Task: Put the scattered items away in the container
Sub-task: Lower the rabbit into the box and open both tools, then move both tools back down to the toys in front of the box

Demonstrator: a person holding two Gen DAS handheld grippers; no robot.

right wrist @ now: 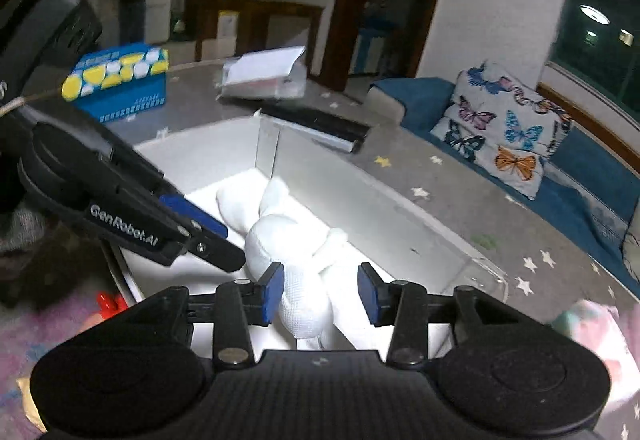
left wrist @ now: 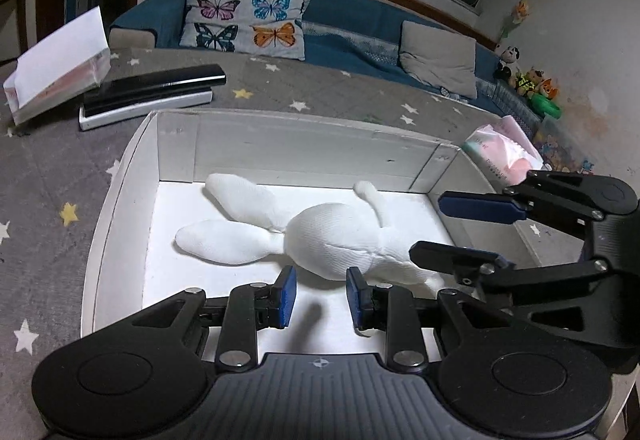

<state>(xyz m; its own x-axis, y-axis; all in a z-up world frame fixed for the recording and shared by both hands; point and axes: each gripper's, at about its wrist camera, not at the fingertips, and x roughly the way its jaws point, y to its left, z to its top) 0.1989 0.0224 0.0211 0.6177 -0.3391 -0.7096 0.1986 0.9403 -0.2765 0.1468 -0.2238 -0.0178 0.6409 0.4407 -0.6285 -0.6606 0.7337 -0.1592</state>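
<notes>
Rabbit [left wrist: 340, 236] lies lengthwise in the box [left wrist: 116, 224], ears pointing left; left gripper [left wrist: 321, 298] and right gripper [right wrist: 321, 290] hover released.

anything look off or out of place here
Nothing looks damaged or spilled. The white plush rabbit lies flat inside the white box, both grippers open above it. A white packet leans askew on the stacked black remotes outside the box.

Dim room, glaring white box floor [left wrist: 224, 280] — fisheye-bent, blurred edges.
</notes>
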